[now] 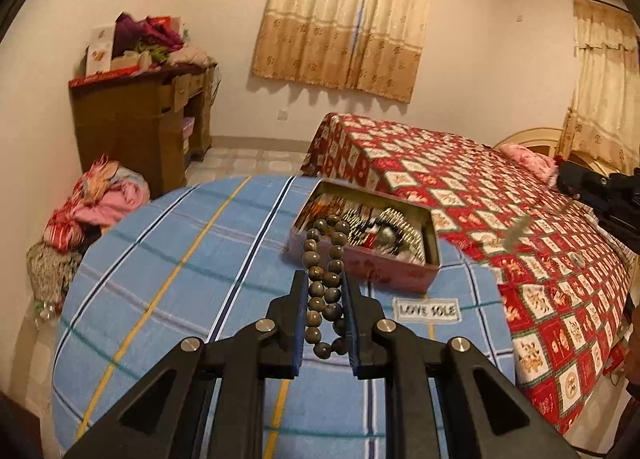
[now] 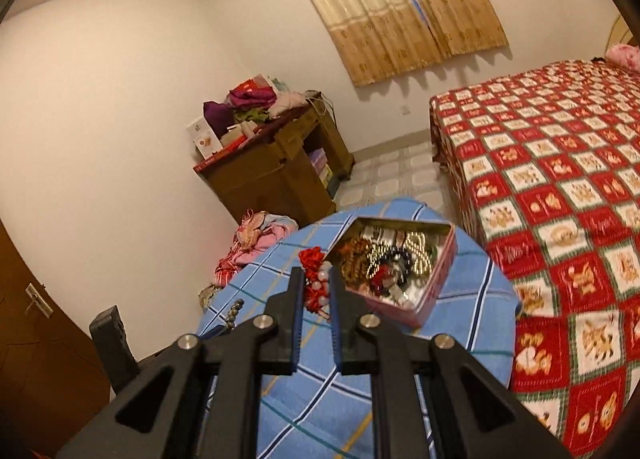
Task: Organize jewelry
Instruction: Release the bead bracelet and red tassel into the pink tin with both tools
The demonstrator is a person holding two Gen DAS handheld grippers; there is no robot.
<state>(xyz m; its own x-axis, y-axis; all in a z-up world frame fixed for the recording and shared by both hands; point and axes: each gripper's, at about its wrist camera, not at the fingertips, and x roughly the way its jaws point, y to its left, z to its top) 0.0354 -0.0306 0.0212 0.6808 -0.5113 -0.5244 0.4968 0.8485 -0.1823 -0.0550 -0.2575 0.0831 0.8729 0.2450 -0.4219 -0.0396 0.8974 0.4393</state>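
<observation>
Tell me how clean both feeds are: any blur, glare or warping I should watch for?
Left wrist view: warm indoor light, heavy fisheye bending of the blue towel; the beads in the left gripper are sharp, the tin contents smeared, the right gripper blurred at the edge. Right wrist view: same warping, bedspread soft towards the edge, glare on the tin's inner wall.

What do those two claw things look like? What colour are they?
Both look alike. The left claw and the right claw are made of matte black plastic, with two long flat fingers lined with blue ridged pads on the inside. Angled black link bars with triangle-shaped cutouts join them, pinned by round silver bolts. No cables, sleeves or writing show.
</observation>
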